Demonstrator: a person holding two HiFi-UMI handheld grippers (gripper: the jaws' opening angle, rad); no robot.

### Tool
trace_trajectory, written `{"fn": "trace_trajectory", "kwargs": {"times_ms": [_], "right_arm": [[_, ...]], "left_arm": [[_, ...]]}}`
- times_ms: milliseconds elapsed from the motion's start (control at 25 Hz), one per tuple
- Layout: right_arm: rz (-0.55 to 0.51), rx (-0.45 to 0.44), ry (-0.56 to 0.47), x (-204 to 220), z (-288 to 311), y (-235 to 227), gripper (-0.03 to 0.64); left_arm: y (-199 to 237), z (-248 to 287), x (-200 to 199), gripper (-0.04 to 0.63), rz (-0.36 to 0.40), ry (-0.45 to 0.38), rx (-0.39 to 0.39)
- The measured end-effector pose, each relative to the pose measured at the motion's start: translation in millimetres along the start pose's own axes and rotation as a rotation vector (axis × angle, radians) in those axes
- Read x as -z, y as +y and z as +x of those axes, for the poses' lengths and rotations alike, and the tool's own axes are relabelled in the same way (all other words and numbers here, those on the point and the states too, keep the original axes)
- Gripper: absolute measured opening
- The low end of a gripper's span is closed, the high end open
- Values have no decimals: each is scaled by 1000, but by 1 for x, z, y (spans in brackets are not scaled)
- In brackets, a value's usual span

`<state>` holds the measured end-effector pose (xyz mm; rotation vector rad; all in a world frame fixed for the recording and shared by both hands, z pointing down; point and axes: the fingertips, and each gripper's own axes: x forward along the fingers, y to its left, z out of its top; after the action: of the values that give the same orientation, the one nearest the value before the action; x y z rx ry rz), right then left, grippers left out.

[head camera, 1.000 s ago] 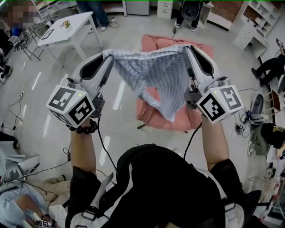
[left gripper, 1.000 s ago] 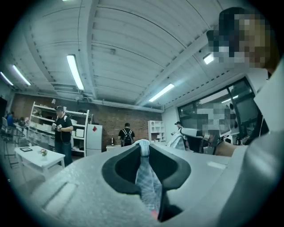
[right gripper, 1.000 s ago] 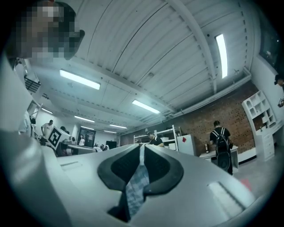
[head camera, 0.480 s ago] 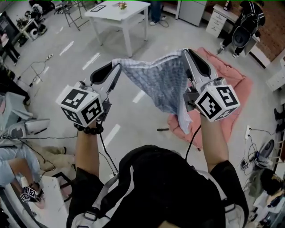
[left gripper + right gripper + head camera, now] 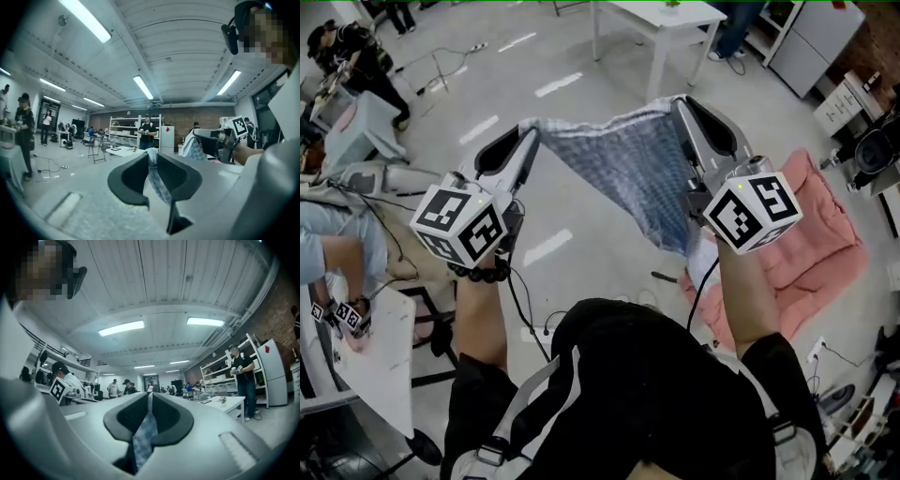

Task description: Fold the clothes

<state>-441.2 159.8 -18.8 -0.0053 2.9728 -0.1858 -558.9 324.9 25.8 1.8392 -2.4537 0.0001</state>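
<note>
A blue-and-white checked garment (image 5: 628,173) hangs in the air, stretched between my two grippers above the floor. My left gripper (image 5: 532,129) is shut on its left top corner; in the left gripper view the cloth (image 5: 156,176) is pinched between the jaws of my left gripper (image 5: 152,154). My right gripper (image 5: 677,103) is shut on the right top corner, and the right gripper view shows a strip of checked cloth (image 5: 143,437) running out from my right gripper (image 5: 150,397). The garment sags to a point by the right marker cube (image 5: 752,212).
A pink quilt (image 5: 806,253) lies on the floor at the right. A white table (image 5: 661,28) stands ahead, another table (image 5: 375,366) at the lower left. Cables (image 5: 534,309) trail on the floor. People stand and sit around the room's edges.
The view has swung left: the pink quilt slid from centre to the right and the white table moved across the top. Both grippers still hold the garment stretched between them.
</note>
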Motion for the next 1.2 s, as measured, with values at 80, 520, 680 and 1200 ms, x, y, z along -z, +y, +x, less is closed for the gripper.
{"fn": "trace_trajectory", "kwargs": {"times_ms": [80, 520, 680, 1200], "right_arm": [[12, -71, 15, 9, 21, 17, 35], [122, -501, 101, 71, 112, 187, 35], [149, -602, 119, 80, 118, 215, 35], [135, -461, 190, 109, 123, 182, 35]], "left_arm": [[16, -23, 0, 67, 15, 5, -91], [84, -223, 15, 67, 1, 19, -576], [73, -255, 14, 67, 5, 38, -680], [75, -222, 33, 67, 4, 72, -556]]}}
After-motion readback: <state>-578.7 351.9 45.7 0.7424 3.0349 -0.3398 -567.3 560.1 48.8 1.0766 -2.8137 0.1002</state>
